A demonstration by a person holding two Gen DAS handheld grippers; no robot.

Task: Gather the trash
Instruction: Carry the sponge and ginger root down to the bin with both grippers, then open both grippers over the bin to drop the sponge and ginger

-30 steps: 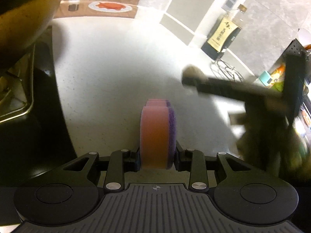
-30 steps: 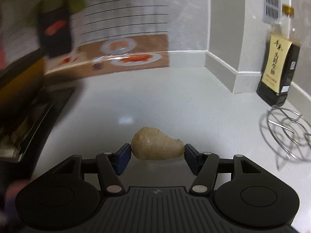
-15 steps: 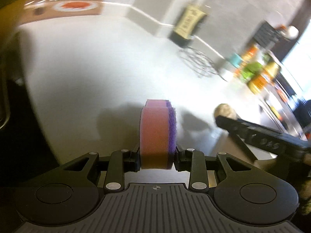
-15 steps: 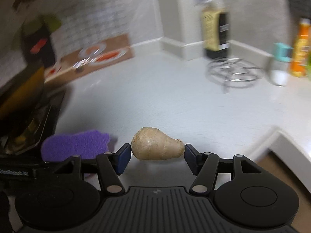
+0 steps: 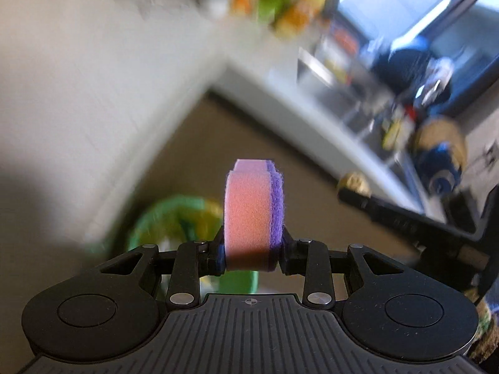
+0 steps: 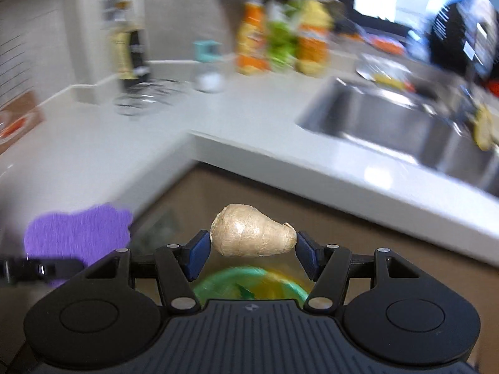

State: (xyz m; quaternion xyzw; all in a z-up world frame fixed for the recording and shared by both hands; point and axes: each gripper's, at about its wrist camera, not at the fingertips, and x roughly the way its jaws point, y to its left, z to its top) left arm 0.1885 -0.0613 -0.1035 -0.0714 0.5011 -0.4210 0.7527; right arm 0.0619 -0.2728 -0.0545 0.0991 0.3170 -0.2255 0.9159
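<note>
My left gripper [image 5: 252,251] is shut on a pink sponge with a purple scouring side [image 5: 249,215], held on edge. Below and left of it on the floor sits a green bin with a yellow liner [image 5: 174,218], blurred. My right gripper [image 6: 251,252] is shut on a beige piece of ginger [image 6: 252,235], gripped end to end. The same green bin [image 6: 249,286] shows just beneath the ginger. In the right wrist view the sponge [image 6: 78,233] appears at the left. In the left wrist view the ginger [image 5: 354,182] and the right gripper's arm appear at the right.
A white L-shaped counter [image 6: 255,118] wraps around the brown floor [image 6: 280,205]. A steel sink [image 6: 389,124] lies at the right. Bottles [image 6: 280,37], a dark sauce bottle [image 6: 128,53] and a wire rack [image 6: 143,98] stand at the back.
Both grippers swung right from over the counter, past its corner, to above the floor and the green bin. The sponge and the ginger stayed gripped throughout.
</note>
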